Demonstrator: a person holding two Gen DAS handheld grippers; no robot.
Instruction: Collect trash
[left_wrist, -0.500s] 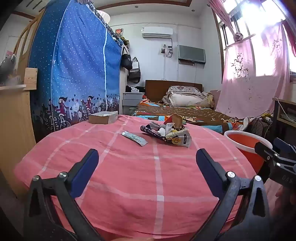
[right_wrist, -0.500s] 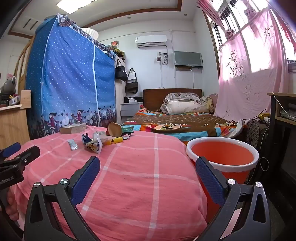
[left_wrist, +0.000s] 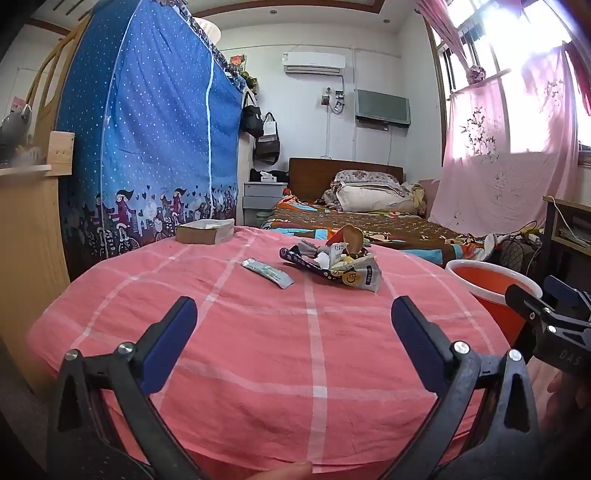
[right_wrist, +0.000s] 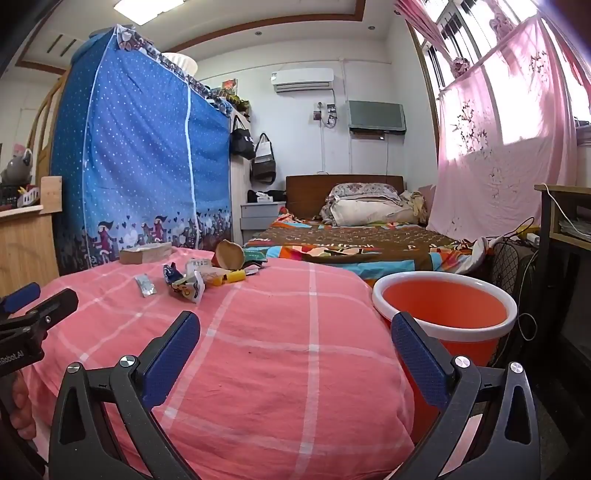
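Pink checked cloth covers the round counter (left_wrist: 258, 350), behind which a bed and a blue fabric wardrobe (left_wrist: 147, 129) are seen. One heap of trash (left_wrist: 332, 258) is counted toward the far side of the counter: crumpled wrappers, a brown shell-like scrap and a small yellow piece, too tangled for the pieces to be numbered. One silver wrapper (left_wrist: 267, 272) lies flat by itself just left of the heap, apart from it. One flat cardboard box (left_wrist: 205, 232) sits at the far left edge. One orange bucket (right_wrist: 443, 314) with a white rim is placed beside the counter on its right, and no trash can be seen in the part of it that shows. Two tongs are present. The left tongs (left_wrist: 293, 325) are spread fully apart above the near part of the cloth, with nothing between the pads and nothing touched. The right tongs (right_wrist: 295, 332) are likewise wide apart and empty, held over the counter's near right edge next to the bucket. Compared with half a second before, no change in either tongs or in the trash is seen.
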